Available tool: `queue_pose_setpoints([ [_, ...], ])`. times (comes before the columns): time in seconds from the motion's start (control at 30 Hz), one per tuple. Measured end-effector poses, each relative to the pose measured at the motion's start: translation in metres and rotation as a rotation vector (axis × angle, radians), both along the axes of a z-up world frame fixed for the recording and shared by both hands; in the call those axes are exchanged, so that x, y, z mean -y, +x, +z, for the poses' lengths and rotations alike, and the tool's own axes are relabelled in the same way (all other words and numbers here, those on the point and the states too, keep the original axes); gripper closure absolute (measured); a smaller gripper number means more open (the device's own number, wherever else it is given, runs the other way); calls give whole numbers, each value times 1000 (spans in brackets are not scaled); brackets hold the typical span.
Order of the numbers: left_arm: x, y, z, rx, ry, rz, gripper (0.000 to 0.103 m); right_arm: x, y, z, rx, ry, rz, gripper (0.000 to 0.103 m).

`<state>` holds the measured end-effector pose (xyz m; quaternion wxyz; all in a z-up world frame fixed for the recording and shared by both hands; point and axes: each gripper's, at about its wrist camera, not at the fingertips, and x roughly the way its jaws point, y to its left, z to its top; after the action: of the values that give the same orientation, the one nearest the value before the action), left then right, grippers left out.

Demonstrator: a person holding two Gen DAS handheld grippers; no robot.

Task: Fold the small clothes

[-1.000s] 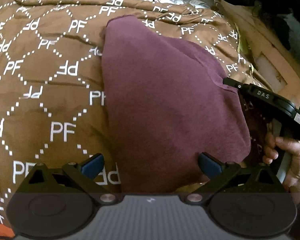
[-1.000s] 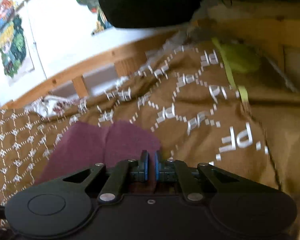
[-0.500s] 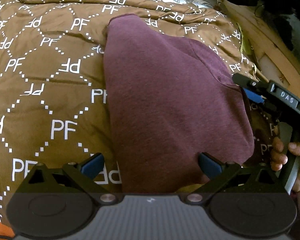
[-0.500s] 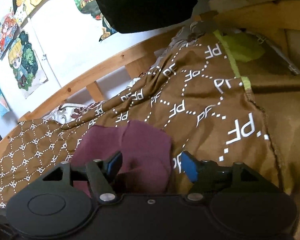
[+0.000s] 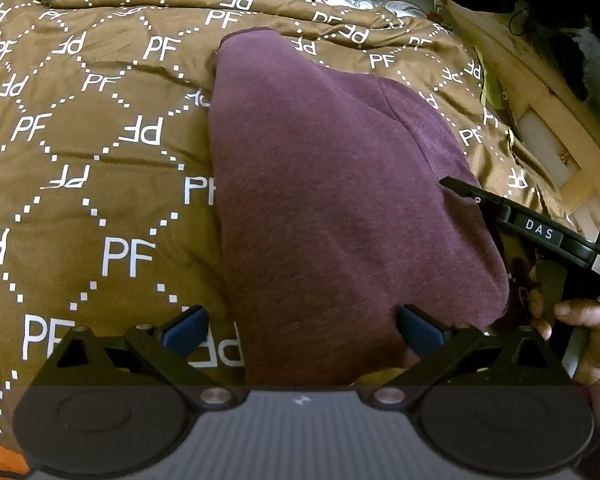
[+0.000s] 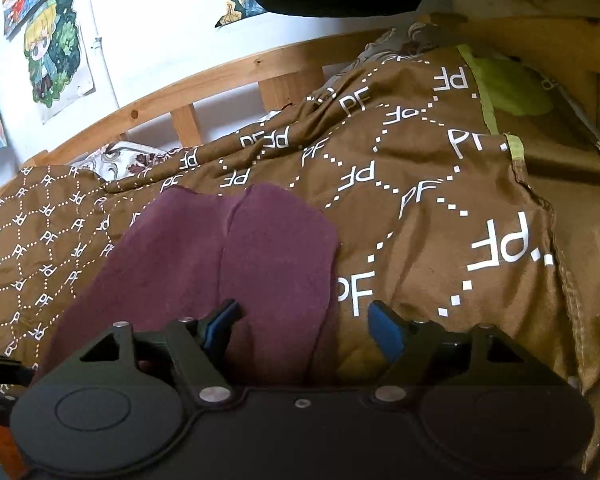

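Now right gripper (image 6: 304, 322) just opened, maroon cloth (image 6: 236, 264) released

A maroon garment (image 5: 340, 200) of soft, slightly heathered knit lies flat on a brown bedspread printed with white "PF" letters. In the left wrist view it fills the centre of the frame, running from a rounded end at upper centre down to the bottom middle, widening toward the lower right. A folded layer lies over its right side, its edge showing as a seam-like line from centre top toward the right edge. In the right wrist view the garment (image 6: 228, 264) sits at lower left of centre, with two rounded lobes at its top edge.
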<state>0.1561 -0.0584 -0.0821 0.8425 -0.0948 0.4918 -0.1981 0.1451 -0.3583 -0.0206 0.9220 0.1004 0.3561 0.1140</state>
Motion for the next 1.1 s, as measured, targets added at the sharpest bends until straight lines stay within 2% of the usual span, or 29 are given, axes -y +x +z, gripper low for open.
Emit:
queue_pose_setpoints([
  [0.17, -3, -4, -4, 21, -16, 6, 0, -2, -2, 1, 12, 4, -7, 25],
  [0.37, -5, -5, -8, 32, -27, 10, 0, 11, -7, 6, 63, 186, -46, 21],
  [0.43, -5, -6, -8, 37, -29, 11, 0, 11, -5, 7, 64, 201, -55, 22],
  [0.57, -5, -6, -9, 42, -30, 10, 0, 1, -1, 3, 31, 103, -54, 36],
  [0.63, -5, -6, -9, 42, -32, 11, 0, -3, 1, -1, 12, 51, -44, 40],
  [0.7, -5, -7, -8, 36, -41, 14, 0, -6, 2, -3, 2, 45, -20, 51],
  [0.8, -8, -6, -7, 28, -54, 14, 0, -4, 4, -7, -16, 78, -22, 58],
  [0.9, -11, -4, -5, 12, -69, 12, 1, 0, 3, -8, -21, 103, -31, 61],
  [1.1, -24, 7, 8, 9, -143, 40, 1, 0, 2, -9, -19, 106, -33, 61],
])
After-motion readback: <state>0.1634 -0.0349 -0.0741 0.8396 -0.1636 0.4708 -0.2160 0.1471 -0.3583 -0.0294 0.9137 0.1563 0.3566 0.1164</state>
